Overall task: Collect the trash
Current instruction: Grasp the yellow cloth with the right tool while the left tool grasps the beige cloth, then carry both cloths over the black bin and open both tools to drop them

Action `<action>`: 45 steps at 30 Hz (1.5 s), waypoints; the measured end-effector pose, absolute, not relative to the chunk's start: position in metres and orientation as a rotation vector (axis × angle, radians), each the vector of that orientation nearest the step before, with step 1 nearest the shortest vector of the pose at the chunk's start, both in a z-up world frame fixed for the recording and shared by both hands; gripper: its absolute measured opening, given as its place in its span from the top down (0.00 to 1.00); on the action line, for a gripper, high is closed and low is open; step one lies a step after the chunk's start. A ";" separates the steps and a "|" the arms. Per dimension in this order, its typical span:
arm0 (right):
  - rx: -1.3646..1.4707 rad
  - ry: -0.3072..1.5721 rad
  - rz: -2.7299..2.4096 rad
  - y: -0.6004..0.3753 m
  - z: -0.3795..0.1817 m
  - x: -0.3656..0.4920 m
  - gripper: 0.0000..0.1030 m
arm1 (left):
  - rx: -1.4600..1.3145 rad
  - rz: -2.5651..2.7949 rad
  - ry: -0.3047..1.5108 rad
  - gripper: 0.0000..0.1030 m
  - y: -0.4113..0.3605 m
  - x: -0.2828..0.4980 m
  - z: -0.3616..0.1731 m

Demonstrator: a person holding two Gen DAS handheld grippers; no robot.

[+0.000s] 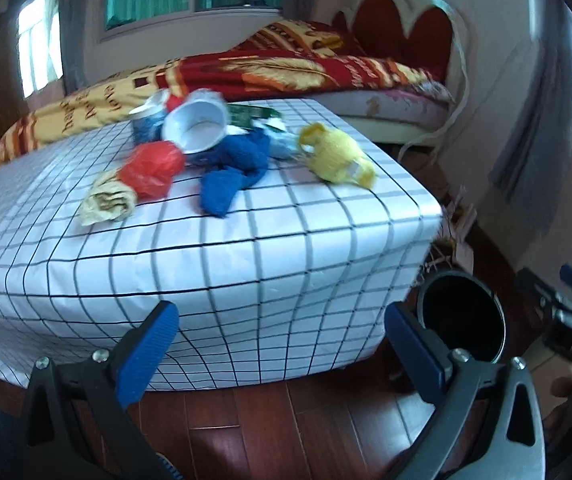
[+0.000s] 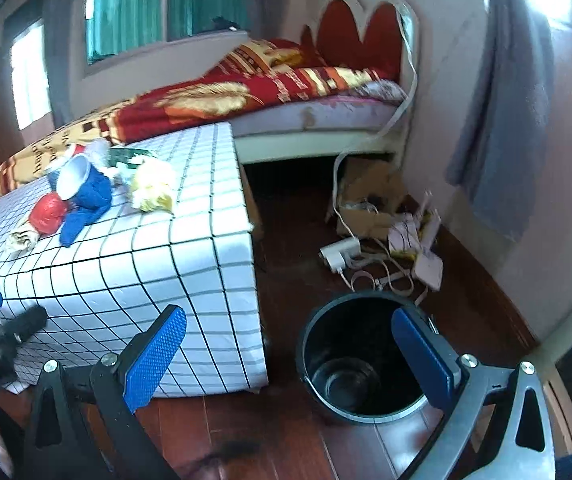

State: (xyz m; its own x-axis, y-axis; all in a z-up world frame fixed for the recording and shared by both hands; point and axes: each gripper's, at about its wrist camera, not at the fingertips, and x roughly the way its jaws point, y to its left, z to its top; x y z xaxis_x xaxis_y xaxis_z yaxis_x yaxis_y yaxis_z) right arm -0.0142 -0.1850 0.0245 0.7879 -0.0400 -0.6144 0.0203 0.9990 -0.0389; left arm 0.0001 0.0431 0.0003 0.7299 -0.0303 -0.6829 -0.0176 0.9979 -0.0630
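We hold the left gripper [image 1: 281,344] low in the frame, its blue pads spread wide with nothing between them, in front of the table [image 1: 245,264] draped in a white checked cloth. The right gripper [image 2: 290,344] is likewise released and empty, its spread fingers framing the black trash bin [image 2: 360,360] that stands on the dark wooden floor [image 2: 286,432] at lower centre, just beside the table's right-hand corner. The bin's inside looks dark and bare as far as we can see.

The trash sits in a loose cluster on the tabletop, in the upper middle of the left view: a crumpled beige paper wad [image 1: 105,200] touching a red plastic bag [image 1: 153,168], a blue cloth [image 1: 231,172] sprawled beside it, a white paper bowl [image 1: 197,124] tipped on its side against a blue cup [image 1: 149,120], a green wrapper [image 1: 251,114] behind them, and a yellow crumpled piece [image 1: 336,156] lying a little apart to the right.

Behind the table runs a bed [image 2: 269,92] with a red and gold blanket. At right in the right view, a white charger [image 2: 340,254] and tangled cables lie on the floor.
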 end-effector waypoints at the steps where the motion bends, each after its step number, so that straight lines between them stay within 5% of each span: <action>1: -0.037 0.649 -0.010 -0.180 0.024 -0.013 0.00 | -0.076 0.005 0.751 0.00 0.050 0.002 0.001; 16: -0.175 0.675 0.234 -0.082 0.032 0.086 0.01 | -0.148 0.193 0.758 0.00 0.166 0.057 -0.011; 22: -0.179 0.717 0.262 -0.061 0.016 0.144 0.16 | -0.146 0.237 0.731 0.07 0.181 0.087 -0.016; 31: -0.134 0.766 0.307 -0.056 0.004 0.185 0.35 | -0.197 0.235 0.761 0.31 0.203 0.117 -0.033; 34: -0.121 0.781 0.341 -0.054 0.002 0.187 0.54 | -0.197 0.217 0.758 0.72 0.204 0.116 -0.033; 35: -0.121 0.779 0.346 -0.054 0.001 0.187 0.57 | -0.206 0.210 0.758 0.76 0.205 0.116 -0.033; 37: -0.116 0.775 0.365 -0.053 0.002 0.184 0.65 | -0.216 0.201 0.742 0.81 0.207 0.111 -0.030; 45: -0.098 0.721 0.362 -0.070 0.018 0.157 0.68 | -0.200 0.181 0.674 0.85 0.201 0.083 -0.008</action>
